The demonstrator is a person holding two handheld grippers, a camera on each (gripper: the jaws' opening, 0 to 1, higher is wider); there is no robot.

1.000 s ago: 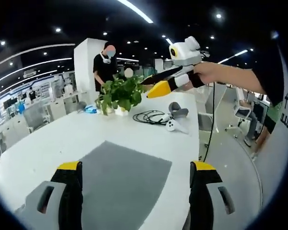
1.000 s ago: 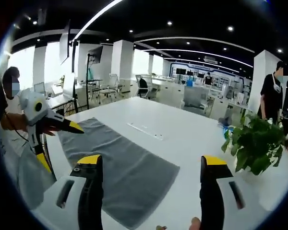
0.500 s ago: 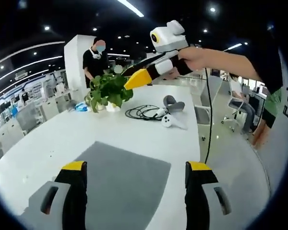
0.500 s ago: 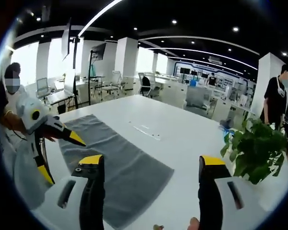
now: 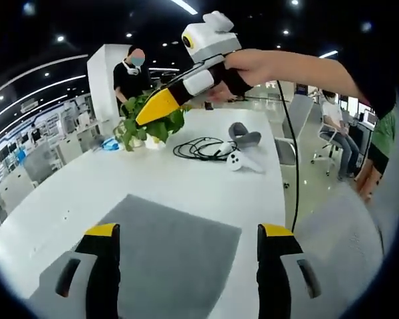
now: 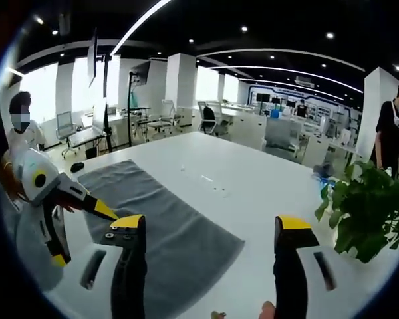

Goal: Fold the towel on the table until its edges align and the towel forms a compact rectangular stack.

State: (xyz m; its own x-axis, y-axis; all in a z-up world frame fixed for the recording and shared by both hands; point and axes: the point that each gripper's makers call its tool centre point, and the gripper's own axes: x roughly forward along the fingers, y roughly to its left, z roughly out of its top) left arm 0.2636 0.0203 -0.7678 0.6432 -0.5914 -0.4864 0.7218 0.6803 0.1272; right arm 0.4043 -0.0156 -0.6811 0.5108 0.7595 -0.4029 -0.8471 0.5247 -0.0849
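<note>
Towel (image 5: 166,256), one grey sheet, is lying flat and unfolded on the white table (image 5: 73,193), its near corner reaching toward the table's edge. Left gripper (image 5: 186,266) is hovering above it, jaws spread, holding nothing. Right gripper (image 6: 209,266) is likewise hovering with jaws spread over the towel's other end (image 6: 159,232). One plant (image 5: 149,126), one cable (image 5: 199,147) and one controller (image 5: 243,159) are sitting well apart from the towel, leaving bare tabletop between.
</note>
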